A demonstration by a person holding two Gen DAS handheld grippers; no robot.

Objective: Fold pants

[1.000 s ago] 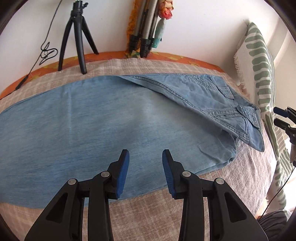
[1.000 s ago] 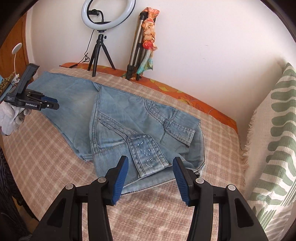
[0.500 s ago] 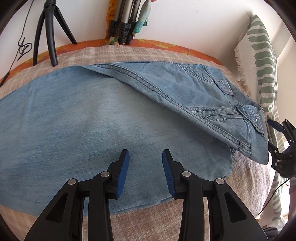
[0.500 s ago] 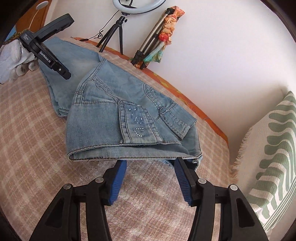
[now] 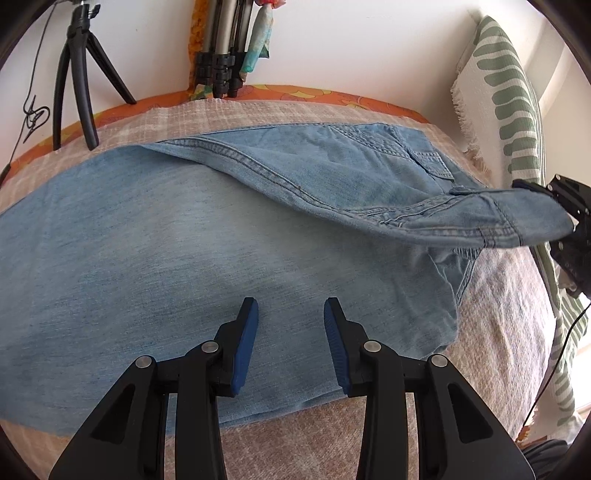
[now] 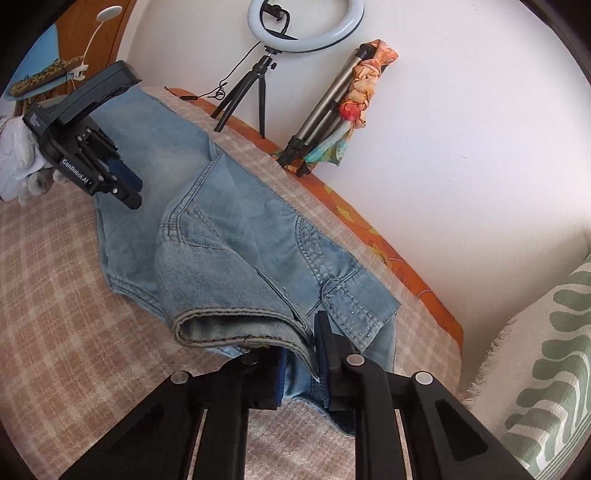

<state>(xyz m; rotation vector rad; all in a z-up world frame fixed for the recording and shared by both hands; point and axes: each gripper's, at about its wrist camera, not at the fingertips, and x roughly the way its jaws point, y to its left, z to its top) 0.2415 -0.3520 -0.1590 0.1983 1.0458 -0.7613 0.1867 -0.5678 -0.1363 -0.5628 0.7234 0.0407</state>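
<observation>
Closest in the right wrist view, the right claw points down at a slant and its jaws are closing on the folded waistband corner of the jeans, with the denim pinched between the blue pads and lifted off the bed. In the left wrist view the same corner hangs raised at the right edge, held up by that claw. The left claw tilts steeply down over the leg of the one pair of jeans, its two blue-padded fingers spread apart with nothing between them, hovering just above the fabric. A white-gloved hand holds it from the left. The jeans lie along the checked bed cover, waist end near the green-patterned pillow. Farther back, against the wall, stand two tripods: a black one carrying a ring light and a folded grey one with a colourful cloth draped on it.
</observation>
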